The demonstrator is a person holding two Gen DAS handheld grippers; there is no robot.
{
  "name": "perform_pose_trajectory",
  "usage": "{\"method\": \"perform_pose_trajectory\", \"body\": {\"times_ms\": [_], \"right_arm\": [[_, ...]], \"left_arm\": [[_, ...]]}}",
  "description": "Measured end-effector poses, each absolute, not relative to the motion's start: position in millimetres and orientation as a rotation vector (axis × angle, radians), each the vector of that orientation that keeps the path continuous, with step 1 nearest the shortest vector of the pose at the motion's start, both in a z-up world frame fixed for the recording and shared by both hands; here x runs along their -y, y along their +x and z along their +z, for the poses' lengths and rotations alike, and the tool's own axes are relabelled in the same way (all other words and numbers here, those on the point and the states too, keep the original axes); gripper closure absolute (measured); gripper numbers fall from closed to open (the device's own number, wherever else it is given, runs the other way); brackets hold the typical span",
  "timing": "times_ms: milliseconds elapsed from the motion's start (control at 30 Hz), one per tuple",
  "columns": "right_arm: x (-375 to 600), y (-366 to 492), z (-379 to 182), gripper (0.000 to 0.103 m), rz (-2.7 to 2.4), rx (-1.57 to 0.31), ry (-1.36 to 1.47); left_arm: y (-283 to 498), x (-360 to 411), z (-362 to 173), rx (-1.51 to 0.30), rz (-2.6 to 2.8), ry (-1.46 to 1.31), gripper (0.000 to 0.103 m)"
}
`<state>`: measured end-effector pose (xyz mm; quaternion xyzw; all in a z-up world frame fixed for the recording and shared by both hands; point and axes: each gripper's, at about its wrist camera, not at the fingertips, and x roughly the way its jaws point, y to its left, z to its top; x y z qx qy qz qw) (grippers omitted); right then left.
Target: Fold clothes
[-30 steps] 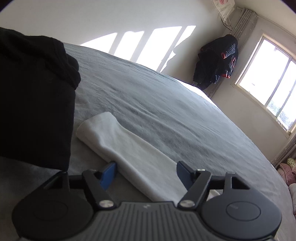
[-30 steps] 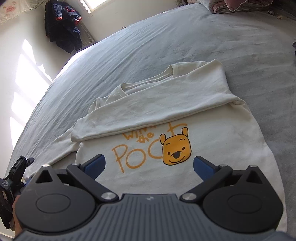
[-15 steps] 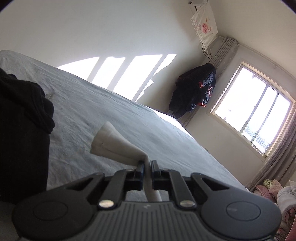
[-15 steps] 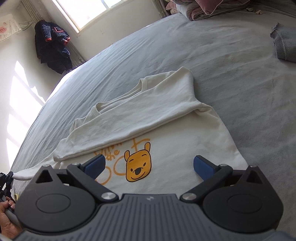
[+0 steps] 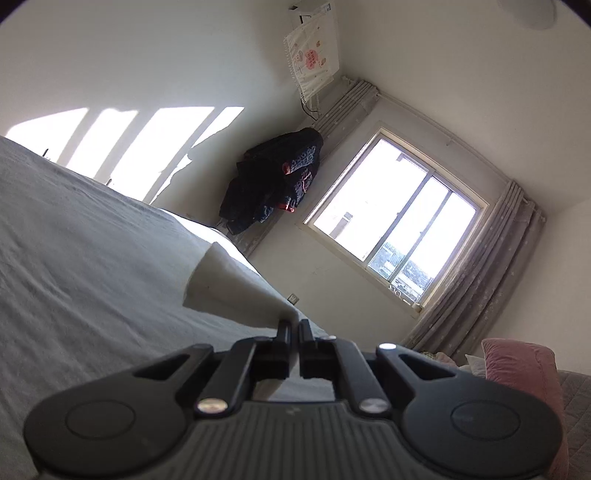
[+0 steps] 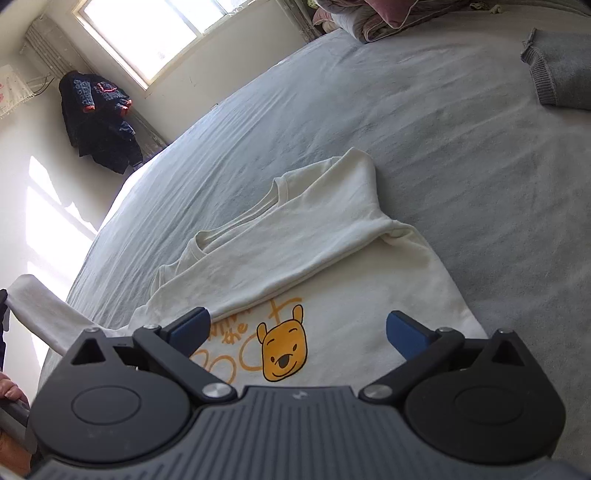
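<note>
Nearest the lens, the left tool [image 5: 294,325] is clamped on the cuff end of a cream long sleeve [image 5: 236,288], holding it above the grey bed sheet [image 5: 85,266]. The right tool [image 6: 295,328] hangs with its blue-padded jaws wide apart and nothing between them, over the cream cotton sweatshirt [image 6: 332,258] printed with an orange cartoon bear, which lies flat on the bed with one sleeve folded across its chest. Beyond, a grey knitted garment [image 6: 561,77] lies well apart; a dark jacket [image 6: 99,122] hangs beside the sunlit window [image 6: 147,33].
</note>
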<state>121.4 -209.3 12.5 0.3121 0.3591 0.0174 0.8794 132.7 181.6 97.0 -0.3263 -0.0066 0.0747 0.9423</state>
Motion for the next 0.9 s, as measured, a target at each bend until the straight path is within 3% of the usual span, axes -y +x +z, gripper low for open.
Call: {"method": "perform_pose_trajectory", "body": {"times_ms": [433, 900], "right_arm": [[261, 119, 24, 0.000, -0.072, -0.688, 0.821], [293, 115, 22, 0.000, -0.164, -0.667, 0.907]], "left_arm": [[164, -76, 70, -0.102, -0.106, -0.651, 0.100], [185, 8, -16, -0.371, -0.262, -0.590, 0.099]]}}
